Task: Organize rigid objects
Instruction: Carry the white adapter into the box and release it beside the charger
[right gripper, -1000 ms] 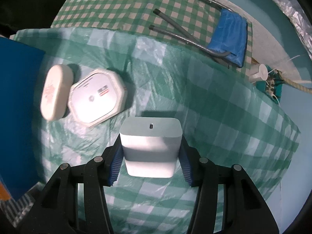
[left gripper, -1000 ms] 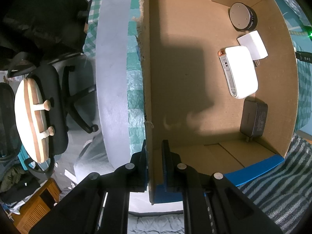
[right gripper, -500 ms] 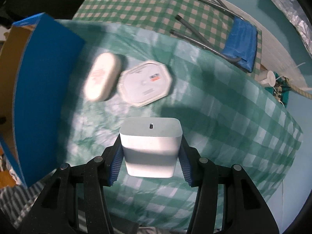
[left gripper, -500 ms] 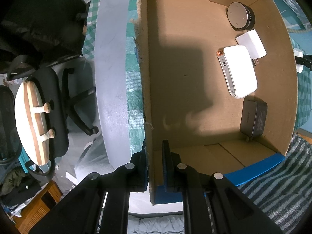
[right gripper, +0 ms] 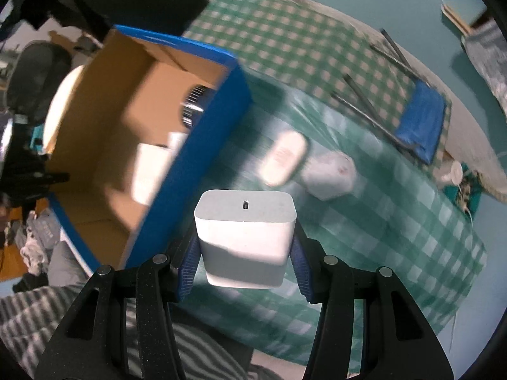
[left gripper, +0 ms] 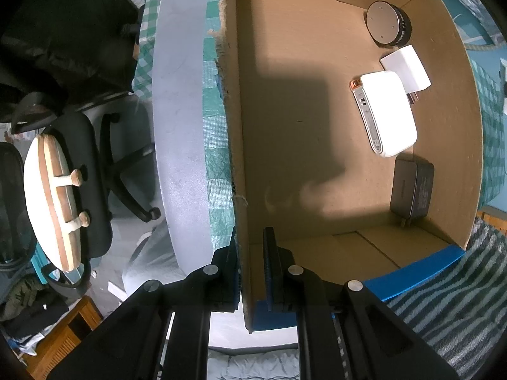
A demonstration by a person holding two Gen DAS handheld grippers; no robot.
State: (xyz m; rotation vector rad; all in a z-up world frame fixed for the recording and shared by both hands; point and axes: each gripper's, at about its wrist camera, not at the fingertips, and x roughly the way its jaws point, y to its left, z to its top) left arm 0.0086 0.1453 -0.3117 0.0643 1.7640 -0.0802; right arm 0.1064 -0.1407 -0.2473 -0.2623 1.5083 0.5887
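My left gripper [left gripper: 250, 253] is shut on the near wall of the cardboard box [left gripper: 234, 126]. Inside the box lie a round grey speaker [left gripper: 388, 23], a white charger [left gripper: 405, 68], a white router [left gripper: 386, 117] and a black adapter [left gripper: 412, 188]. My right gripper [right gripper: 245, 253] is shut on a white cube-shaped charger [right gripper: 245, 234], held in the air above the green checked tablecloth [right gripper: 396, 221], right of the blue-sided box [right gripper: 187, 164]. A white oval case [right gripper: 283, 158] and a white octagonal device [right gripper: 329, 172] lie on the cloth, blurred.
A folding stool with a blue seat [right gripper: 418, 123] lies at the far right of the table. An office chair [left gripper: 95, 174] and a round wooden stool top [left gripper: 47, 202] stand left of the table. A striped blanket [left gripper: 443, 300] lies at the near side.
My right gripper has swung left and up with the white charger, bringing the open box into its view. My left gripper stays clamped on the box wall.
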